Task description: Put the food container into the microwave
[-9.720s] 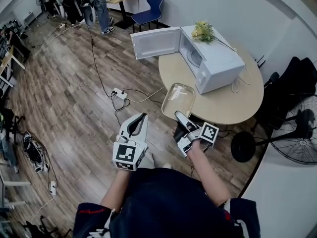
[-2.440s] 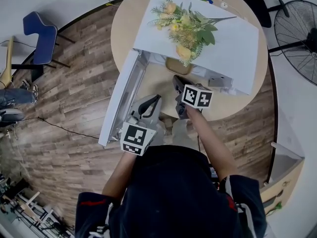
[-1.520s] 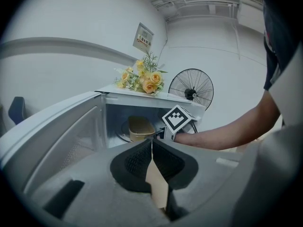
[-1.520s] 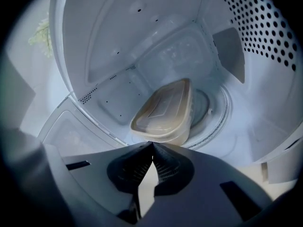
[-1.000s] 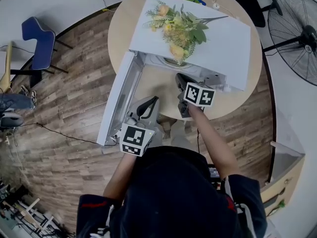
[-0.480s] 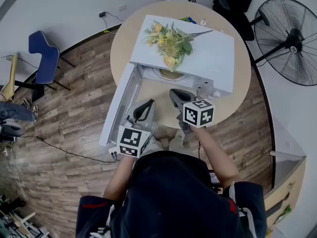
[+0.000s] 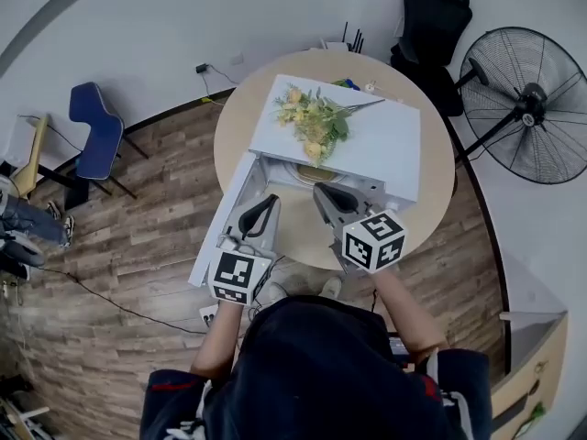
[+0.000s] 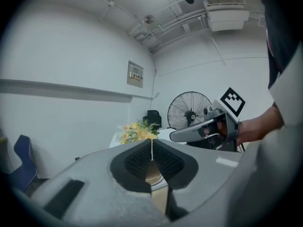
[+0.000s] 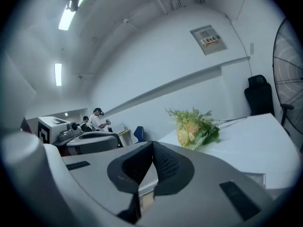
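Observation:
The white microwave [image 7: 376,145] stands on the round table [image 7: 433,211] with its door [image 7: 223,220] swung open to the left. Inside its cavity I see the edge of the clear food container [image 7: 319,174] on the turntable. My left gripper [image 7: 268,201] is shut and empty, held in front of the door. My right gripper [image 7: 320,192] is also shut and empty, just outside the cavity. In the left gripper view the jaws [image 8: 151,144] meet, with the right gripper [image 8: 203,129] beyond them. The right gripper view shows its jaws [image 9: 152,148] pressed together.
A bunch of yellow flowers [image 7: 312,122] lies on top of the microwave. A standing fan [image 7: 527,104] and a black chair [image 7: 431,12] are at the right, a blue chair [image 7: 92,131] at the left. Wooden floor surrounds the table.
The container, once in my right gripper at the table edge, now sits inside the microwave. Over the last second both grippers have drawn back from the cavity and the head view has risen.

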Available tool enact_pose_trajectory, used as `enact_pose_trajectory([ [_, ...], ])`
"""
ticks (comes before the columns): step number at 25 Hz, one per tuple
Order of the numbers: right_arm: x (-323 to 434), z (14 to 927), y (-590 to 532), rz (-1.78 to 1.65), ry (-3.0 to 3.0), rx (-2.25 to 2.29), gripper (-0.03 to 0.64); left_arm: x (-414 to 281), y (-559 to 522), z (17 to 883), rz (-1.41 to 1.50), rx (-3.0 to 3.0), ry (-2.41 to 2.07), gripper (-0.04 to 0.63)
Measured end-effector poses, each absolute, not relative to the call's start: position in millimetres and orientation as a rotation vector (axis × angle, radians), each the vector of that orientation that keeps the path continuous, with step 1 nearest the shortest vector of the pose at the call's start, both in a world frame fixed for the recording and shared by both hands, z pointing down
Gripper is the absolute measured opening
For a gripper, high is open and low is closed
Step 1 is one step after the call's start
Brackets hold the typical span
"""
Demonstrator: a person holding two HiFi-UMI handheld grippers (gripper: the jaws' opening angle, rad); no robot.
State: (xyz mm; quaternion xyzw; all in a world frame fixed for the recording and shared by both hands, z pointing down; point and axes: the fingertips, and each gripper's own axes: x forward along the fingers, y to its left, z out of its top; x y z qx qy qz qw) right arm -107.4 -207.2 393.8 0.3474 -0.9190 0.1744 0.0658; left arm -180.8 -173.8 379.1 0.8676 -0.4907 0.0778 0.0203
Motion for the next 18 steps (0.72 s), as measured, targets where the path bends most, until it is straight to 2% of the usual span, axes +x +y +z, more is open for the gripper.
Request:
enact_pose_trajectory([
  [7,-110,331,-202,0.233,-2.854,1.055,0.011,-178,-175,341,0.162,2.756,-1.596,0.023],
  [18,-104,301,-197,0.153,-2.945,1.099,0.011,-172,-171,311,0.135,2.82,-1.633,0.023],
])
